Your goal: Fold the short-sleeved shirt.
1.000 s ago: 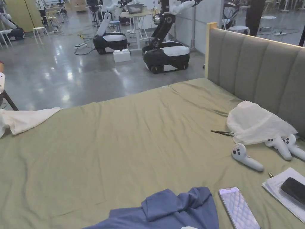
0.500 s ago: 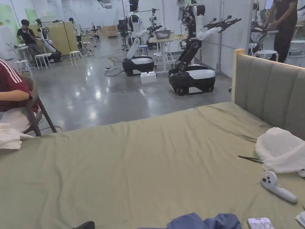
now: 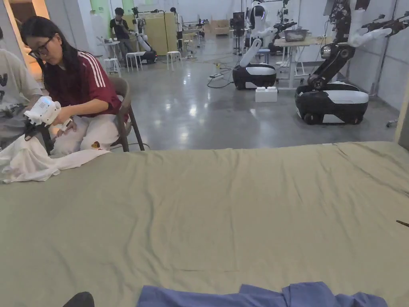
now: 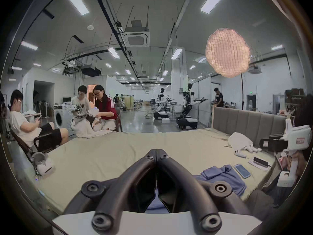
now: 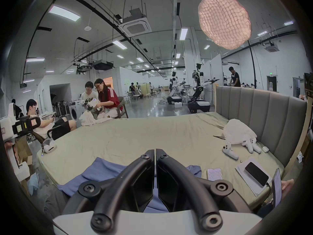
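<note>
Shirt (image 3: 259, 296) is blue, crumpled, lying at the near edge of the bed (image 3: 207, 208), on the green sheet. From my head view I catch just its top strip along the bottom of frame. Left gripper view puts the same shirt (image 4: 223, 176) ahead and to the right of the tool; in the right gripper view the shirt (image 5: 105, 170) spreads right under and past the jaws.

Left gripper (image 4: 156, 151): jaws pressed together tip to tip, nothing between them, held above the mattress, not touching the cloth. Right gripper (image 5: 155, 151): jaws closed to a hairline slit, nothing pinched, hovering over the shirt. I can't tell if it touches the fabric.

Phone (image 5: 214, 174) lies face up just beside the shirt's right side. Second phone (image 5: 256, 174) sits on a white pad further right. White controllers (image 5: 230, 151) and a white cloth (image 5: 238, 131) rest near the grey headboard (image 5: 260, 113).

Far left corner: a seated person (image 3: 80, 100) handles a white garment (image 3: 36, 162) with another gripper.
</note>
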`<state>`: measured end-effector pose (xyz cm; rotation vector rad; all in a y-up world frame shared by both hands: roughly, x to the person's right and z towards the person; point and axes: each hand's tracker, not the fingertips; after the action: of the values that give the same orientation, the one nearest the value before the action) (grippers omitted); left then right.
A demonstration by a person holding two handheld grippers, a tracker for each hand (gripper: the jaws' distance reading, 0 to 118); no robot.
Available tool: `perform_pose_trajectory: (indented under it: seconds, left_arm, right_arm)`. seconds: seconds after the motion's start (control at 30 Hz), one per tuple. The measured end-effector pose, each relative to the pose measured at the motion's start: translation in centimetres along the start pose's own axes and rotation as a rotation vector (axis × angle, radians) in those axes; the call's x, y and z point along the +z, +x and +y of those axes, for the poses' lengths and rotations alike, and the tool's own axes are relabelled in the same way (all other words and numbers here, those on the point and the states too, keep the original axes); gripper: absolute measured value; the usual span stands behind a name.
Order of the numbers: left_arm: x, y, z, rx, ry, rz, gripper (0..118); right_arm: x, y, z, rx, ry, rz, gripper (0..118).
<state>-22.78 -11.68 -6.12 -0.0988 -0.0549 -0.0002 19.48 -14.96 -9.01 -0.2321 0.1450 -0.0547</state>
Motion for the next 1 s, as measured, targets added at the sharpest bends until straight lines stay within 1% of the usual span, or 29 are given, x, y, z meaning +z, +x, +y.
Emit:
perform_pose_trajectory:
  seconds: [0.13,0.33,0.5,0.57,0.63,0.73,0.8,0.83,0.87,0.9,0.97,1.0]
  left_arm:
    - [0.7,-0.7,0.4,0.030,0.008,0.000,0]
    - [0.7,-0.8,0.4,0.034,0.009,0.006,0]
    - [0.4,-0.8,-0.1,0.041,-0.018,0.014,0]
    - [-0.6,-0.8,-0.2,0.039,-0.073,-0.007,0]
    - [-2.2,-0.9,-0.6,0.054,-0.183,-0.034,0]
    - [-4.9,-1.5,-2.7,0.117,-0.253,-0.051,0]
    - [-7.2,-2.4,-4.1,0.170,-0.319,-0.083,0]
    - [-8.3,-2.6,-4.8,0.188,-0.329,-0.079,4]
    - [-10.0,-2.9,-5.8,0.209,-0.361,-0.073,17]
    - [-11.9,-3.4,-6.9,0.225,-0.425,-0.067,38]
    - [-15.5,-4.1,-9.3,0.249,-0.465,-0.069,51]
    - [-17.7,-4.3,-10.6,0.247,-0.494,-0.083,60]
  right_arm:
    - [-0.5,-0.7,-0.1,0.039,-0.019,0.001,0]
    - [-0.6,-0.8,0.1,0.015,-0.016,0.019,0]
    - [-0.4,-0.9,0.3,0.034,-0.009,0.009,0]
    - [-0.5,-0.8,0.2,0.028,-0.011,0.010,0]
    - [-0.6,-0.5,0.0,0.013,-0.018,0.013,0]
    - [-0.8,-0.2,-0.9,-0.003,-0.044,0.014,0]
    - [-0.9,0.1,-1.5,0.010,-0.074,0.007,0]
    - [-1.0,0.2,-1.9,0.017,-0.087,0.003,0]
    - [-1.1,0.5,-2.3,0.020,-0.098,-0.001,0]
    - [-1.3,0.8,-2.6,0.014,-0.113,-0.002,0]
    - [-1.9,1.5,-3.5,-0.013,-0.145,-0.008,0]
    - [-2.2,1.8,-4.0,-0.028,-0.161,-0.011,0]
